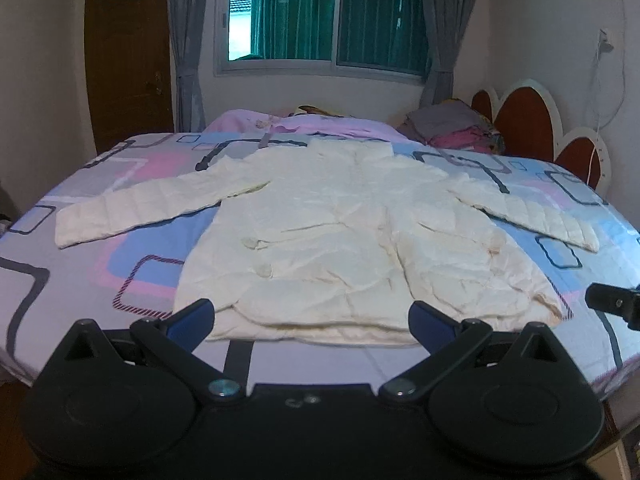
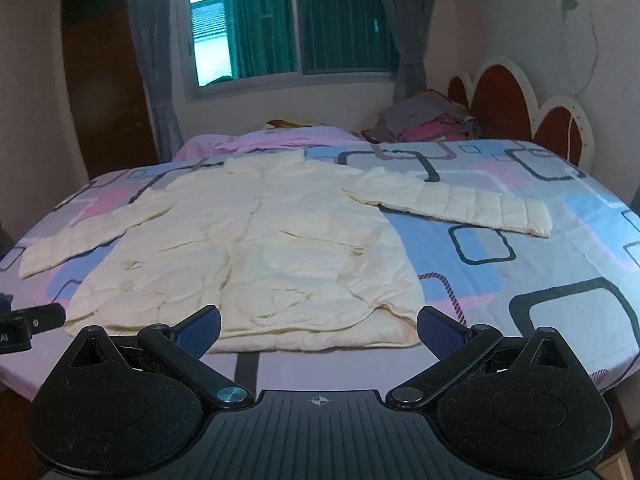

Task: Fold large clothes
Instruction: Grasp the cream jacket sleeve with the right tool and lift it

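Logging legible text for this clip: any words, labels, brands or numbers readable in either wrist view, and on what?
"AI": end of a cut-off marking on the left gripper, at the right wrist view's left edge; the rest is out of frame.
No text on the jacket, bedsheet or walls.

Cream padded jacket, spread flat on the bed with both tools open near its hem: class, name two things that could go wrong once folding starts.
1. The jacket is puffy and already wrinkled; a fold may spring open or trap creases.
2. Both sleeves, such as the right sleeve, lie spread wide, so one could drag or bunch.

The left tool and right tool are open and hold nothing.
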### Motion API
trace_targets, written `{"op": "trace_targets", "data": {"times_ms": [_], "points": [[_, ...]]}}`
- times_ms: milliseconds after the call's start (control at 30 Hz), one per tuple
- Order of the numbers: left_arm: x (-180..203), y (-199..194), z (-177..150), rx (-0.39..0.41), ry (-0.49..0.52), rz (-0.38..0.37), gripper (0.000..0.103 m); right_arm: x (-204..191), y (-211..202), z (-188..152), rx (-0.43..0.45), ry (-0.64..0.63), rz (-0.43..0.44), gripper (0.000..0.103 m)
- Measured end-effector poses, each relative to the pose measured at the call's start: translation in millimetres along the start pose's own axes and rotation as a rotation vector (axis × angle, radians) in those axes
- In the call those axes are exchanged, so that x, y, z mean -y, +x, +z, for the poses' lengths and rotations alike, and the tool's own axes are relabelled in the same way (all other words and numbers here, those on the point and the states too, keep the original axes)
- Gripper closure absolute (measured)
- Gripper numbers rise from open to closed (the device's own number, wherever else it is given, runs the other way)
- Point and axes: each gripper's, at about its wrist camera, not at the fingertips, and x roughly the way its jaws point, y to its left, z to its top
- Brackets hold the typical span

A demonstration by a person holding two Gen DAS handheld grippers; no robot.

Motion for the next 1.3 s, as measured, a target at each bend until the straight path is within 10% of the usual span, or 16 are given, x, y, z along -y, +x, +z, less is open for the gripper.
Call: {"op": "trace_targets", "data": {"times_ms": [533, 833, 933, 1300], "points": [[-8.1, 105.1, 71.5, 0.017, -0.024, -0.196, 0.0, 39.6, 75.9, 69.6, 0.039, 0.192, -0.103, 0.0], [-11.0, 143.0, 91.7, 0.099, -0.15, -0.143, 0.0, 86.1, 96.5, 88.5, 0.073, 0.259, -0.233, 0.001], [-6.5, 160.6, 97.9, 0.052, -0.136, -0.15, 0.0, 112.5, 106.6, 91.6, 0.068, 0.296, -0.264, 0.04], [38.3, 223.8, 117.4, -0.011, -0.094, -0.099, 0.002, 247.7, 185.4, 104.4, 0.066, 0.504, -0.288, 0.053]]}}
